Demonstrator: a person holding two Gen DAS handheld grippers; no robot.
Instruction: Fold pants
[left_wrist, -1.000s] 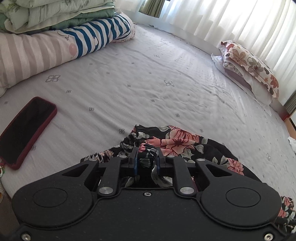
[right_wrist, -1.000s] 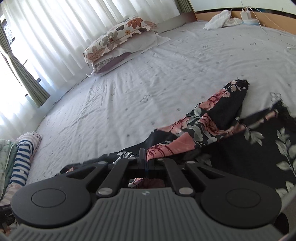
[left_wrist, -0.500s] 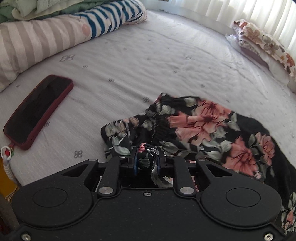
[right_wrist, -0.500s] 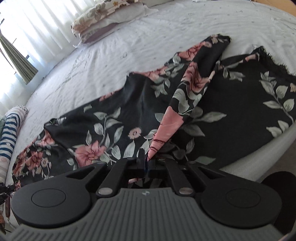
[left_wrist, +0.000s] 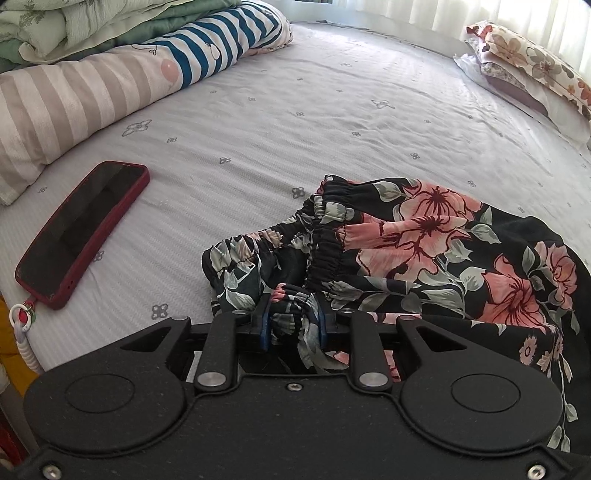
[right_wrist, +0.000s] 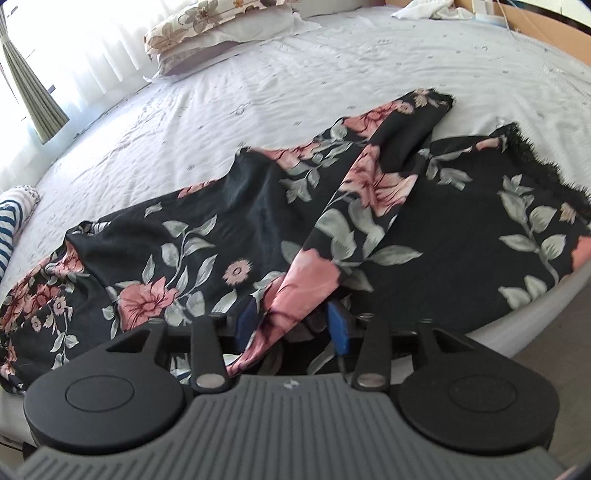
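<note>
Black floral pants (right_wrist: 229, 218) lie spread across the grey bed sheet (right_wrist: 295, 74), one leg (right_wrist: 406, 122) folded over the other, whose fringed hem (right_wrist: 535, 162) is near the bed edge. My right gripper (right_wrist: 291, 323) is low at the near edge. Its jaws are opening and stand wide, and a pink fold of fabric (right_wrist: 295, 291) lies loose between the blue pads (right_wrist: 338, 325). In the left wrist view the gathered waistband (left_wrist: 325, 236) is crumpled on the sheet. My left gripper (left_wrist: 292, 323) still pinches a bunch of waistband fabric while its jaws begin opening.
A phone in a red case (left_wrist: 81, 232) lies on the sheet left of the waistband. Striped bolsters (left_wrist: 92, 96) and folded quilts (left_wrist: 92, 22) line the far left. Floral pillows (right_wrist: 207, 26) sit by the curtained window. The mattress edge (right_wrist: 517, 325) drops off at the right.
Both grippers came down toward the bed and the pants settled flat on the sheet. The right jaws went from shut on the fabric to wide apart. The left grip looks slightly wider.
</note>
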